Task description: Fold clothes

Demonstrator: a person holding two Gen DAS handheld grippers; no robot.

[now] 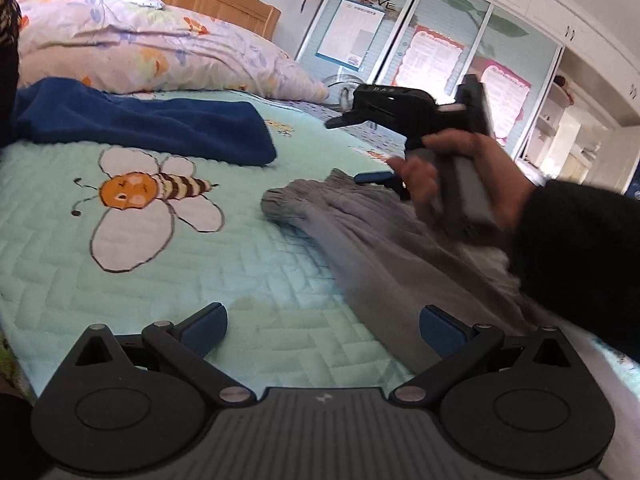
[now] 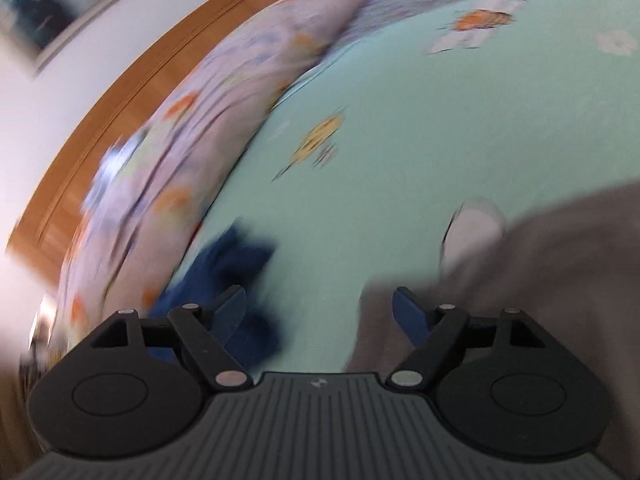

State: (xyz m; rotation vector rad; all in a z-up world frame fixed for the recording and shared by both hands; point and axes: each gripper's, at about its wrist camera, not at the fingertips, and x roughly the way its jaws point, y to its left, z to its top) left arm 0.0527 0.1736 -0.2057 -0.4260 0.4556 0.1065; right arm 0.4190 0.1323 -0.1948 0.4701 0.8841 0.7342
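A: Where are the clothes?

B: A grey garment [image 1: 384, 240] lies on a mint-green quilted bedspread [image 1: 240, 272] printed with a cartoon bee [image 1: 148, 192]. Its gathered, elastic-looking end points toward the bee; its long axis runs from there diagonally down toward the lower right of the left wrist view. A dark blue garment [image 1: 160, 124] lies further up the bed, apart from the grey one, its long side running roughly across the bed.

A: And the hands?

B: The right hand [image 1: 452, 176], in a black sleeve, holds the right gripper [image 1: 360, 152] by its handle above the grey garment's gathered end. From its own camera, its 2 blue-padded fingers [image 2: 412, 316] stand wide apart with nothing between them, the grey garment [image 2: 540, 260] under the right finger and the blue garment [image 2: 236, 272] under the left. That view is heavily blurred.

A: The left gripper?

B: The left gripper [image 1: 322, 328] hovers over the bedspread, its 2 fingers spread wide and holding nothing; its right pad sits over the grey garment's edge.

A: Any containers?

B: I can make out none. Beyond lie a floral duvet [image 1: 152, 48], a wooden headboard [image 1: 224, 4] and a wardrobe with sliding doors [image 1: 420, 44] bearing posters.
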